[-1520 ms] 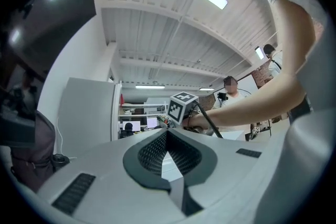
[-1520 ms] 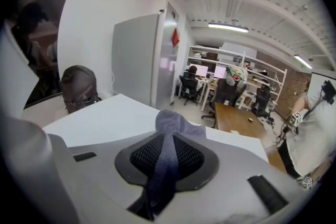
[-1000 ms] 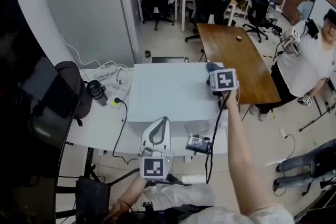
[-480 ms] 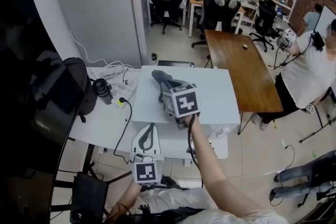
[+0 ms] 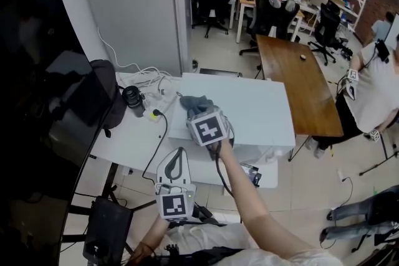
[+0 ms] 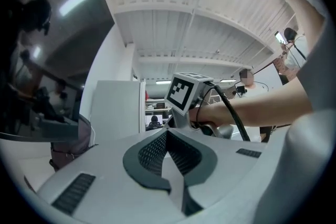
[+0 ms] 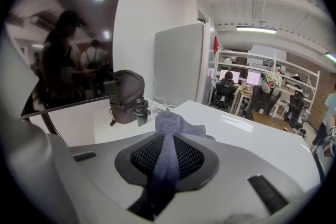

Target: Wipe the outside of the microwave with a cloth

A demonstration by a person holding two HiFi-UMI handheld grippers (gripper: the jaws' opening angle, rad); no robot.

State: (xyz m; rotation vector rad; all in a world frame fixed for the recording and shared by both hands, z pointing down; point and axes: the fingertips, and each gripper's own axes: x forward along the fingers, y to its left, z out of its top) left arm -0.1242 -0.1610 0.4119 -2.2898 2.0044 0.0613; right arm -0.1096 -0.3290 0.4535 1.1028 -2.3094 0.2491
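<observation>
right gripper (image 5: 201, 114): jaws pinched tight on cloth (image 5: 194, 102)
cloth: bunched on microwave (image 5: 255, 109) top, at its left edge
left gripper (image 5: 177, 156): jaws together, empty, by bench front edge
tip: flatten cloth, overlap strokes edge to edge

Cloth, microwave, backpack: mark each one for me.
cloth (image 7: 176, 124), right gripper view, its bunched grey end.
microwave (image 5: 255, 110), head view, bare white top panel.
backpack (image 7: 127, 89), right gripper view, middle of its dark body.
</observation>
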